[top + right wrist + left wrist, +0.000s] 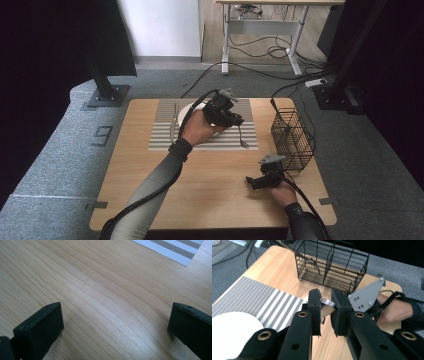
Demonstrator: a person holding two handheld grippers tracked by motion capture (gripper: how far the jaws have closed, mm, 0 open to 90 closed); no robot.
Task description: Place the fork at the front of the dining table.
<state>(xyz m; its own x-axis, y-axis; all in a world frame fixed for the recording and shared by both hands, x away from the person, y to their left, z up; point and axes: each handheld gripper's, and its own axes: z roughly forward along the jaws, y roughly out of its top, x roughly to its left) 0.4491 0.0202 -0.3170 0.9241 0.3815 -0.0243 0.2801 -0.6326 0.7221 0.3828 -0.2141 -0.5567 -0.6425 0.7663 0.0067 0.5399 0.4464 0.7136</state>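
My left gripper (238, 121) hovers over the right part of the striped placemat (210, 137), shut on the end of a metal utensil (242, 137) that hangs down from it toward the mat. In the left gripper view the shiny handle end of the utensil (327, 302) sits pinched between the two black jaws of the left gripper (325, 305). Low over the bare wood near the front right, my right gripper (254, 182) points left. Its jaws stand wide apart in the right gripper view, and the right gripper (115, 322) has nothing between them.
A black wire basket (292, 140) stands at the table's right edge with a utensil (313, 263) leaning inside. A white plate (186, 112) lies on the placemat under my left hand, and another utensil (173, 122) lies left of it. The table (200, 195) has bare wood in front.
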